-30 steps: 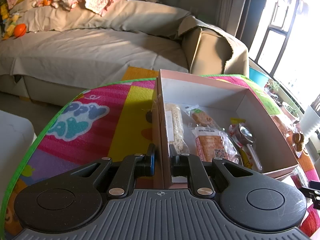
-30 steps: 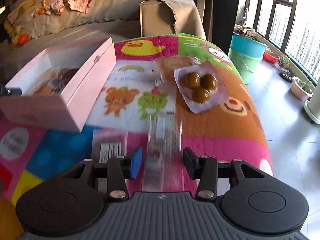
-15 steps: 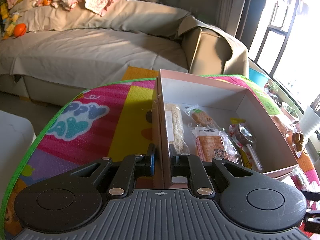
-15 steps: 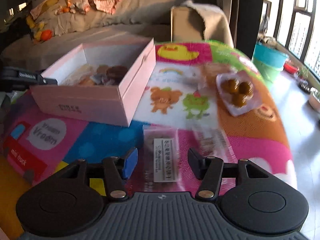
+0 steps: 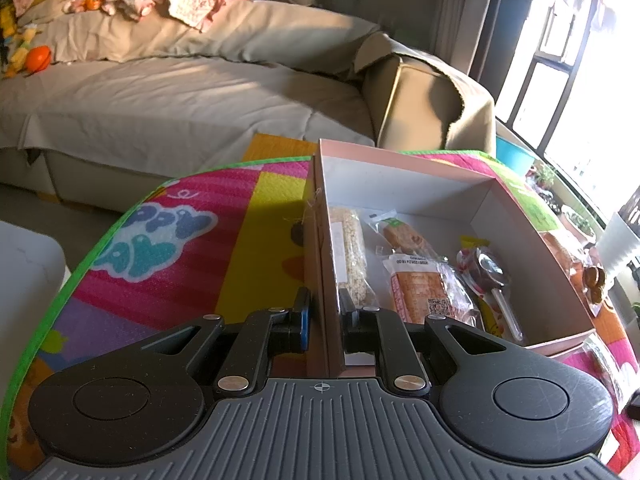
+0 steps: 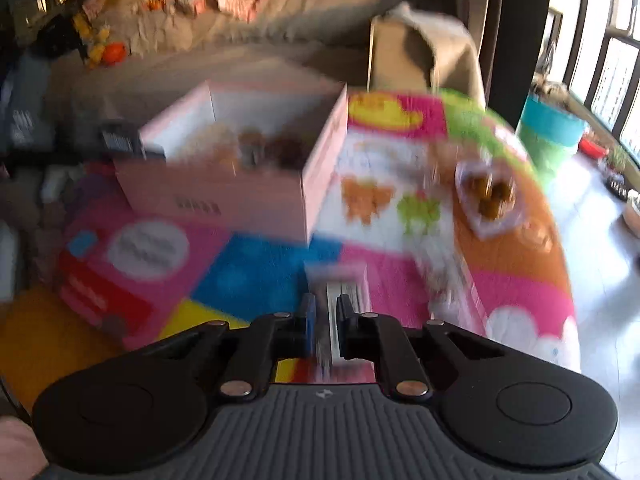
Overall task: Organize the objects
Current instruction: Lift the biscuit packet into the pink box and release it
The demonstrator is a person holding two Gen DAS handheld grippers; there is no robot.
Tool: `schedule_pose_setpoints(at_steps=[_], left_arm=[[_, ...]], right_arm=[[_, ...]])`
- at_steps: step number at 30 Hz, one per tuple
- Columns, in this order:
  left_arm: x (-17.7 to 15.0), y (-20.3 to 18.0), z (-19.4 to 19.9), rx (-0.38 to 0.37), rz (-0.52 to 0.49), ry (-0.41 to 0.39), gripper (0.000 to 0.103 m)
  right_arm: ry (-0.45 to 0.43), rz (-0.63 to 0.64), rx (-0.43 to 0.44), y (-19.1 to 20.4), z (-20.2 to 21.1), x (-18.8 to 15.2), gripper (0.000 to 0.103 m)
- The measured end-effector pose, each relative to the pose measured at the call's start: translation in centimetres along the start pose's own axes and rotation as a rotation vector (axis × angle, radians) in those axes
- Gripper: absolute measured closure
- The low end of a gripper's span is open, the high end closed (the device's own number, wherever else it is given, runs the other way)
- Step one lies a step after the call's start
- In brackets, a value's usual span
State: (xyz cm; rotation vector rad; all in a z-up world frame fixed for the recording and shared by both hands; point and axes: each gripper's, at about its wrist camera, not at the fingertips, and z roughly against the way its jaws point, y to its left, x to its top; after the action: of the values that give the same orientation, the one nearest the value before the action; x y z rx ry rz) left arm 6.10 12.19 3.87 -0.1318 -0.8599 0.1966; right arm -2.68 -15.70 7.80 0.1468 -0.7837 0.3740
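Behind pink box (image 5: 400, 168) — sofa (image 5: 180, 92), bucket (image 6: 550, 136) to rt.

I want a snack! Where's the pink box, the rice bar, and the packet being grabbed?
pink box (image 5: 404, 164): left wrist view, far wall rim.
rice bar (image 5: 354, 256): left wrist view, its middle.
packet (image 6: 346, 280): right wrist view, top part.

Beige sofa (image 5: 180, 92) w/ clothes at back, sunlit windows (image 5: 580, 60) on right, teal bucket (image 6: 550, 132).

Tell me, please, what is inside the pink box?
Inside the pink box lie wrapped snacks: a rice bar, a brown bar and a lollipop. What lies under these packets is covered.
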Motion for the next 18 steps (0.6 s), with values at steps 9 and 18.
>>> schedule_pose_setpoints(at_steps=[9, 18], left_arm=[[0.1, 0.3, -0.1, -0.015, 0.007, -0.002, 0.086], [0.1, 0.4, 0.0, -0.015, 0.006, -0.002, 0.086]], right_arm=[[0.029, 0.04, -0.044, 0.3, -1.2, 0.5, 0.044], [0.123, -0.047, -0.043, -1.1, -6.0, -1.7, 0.047]])
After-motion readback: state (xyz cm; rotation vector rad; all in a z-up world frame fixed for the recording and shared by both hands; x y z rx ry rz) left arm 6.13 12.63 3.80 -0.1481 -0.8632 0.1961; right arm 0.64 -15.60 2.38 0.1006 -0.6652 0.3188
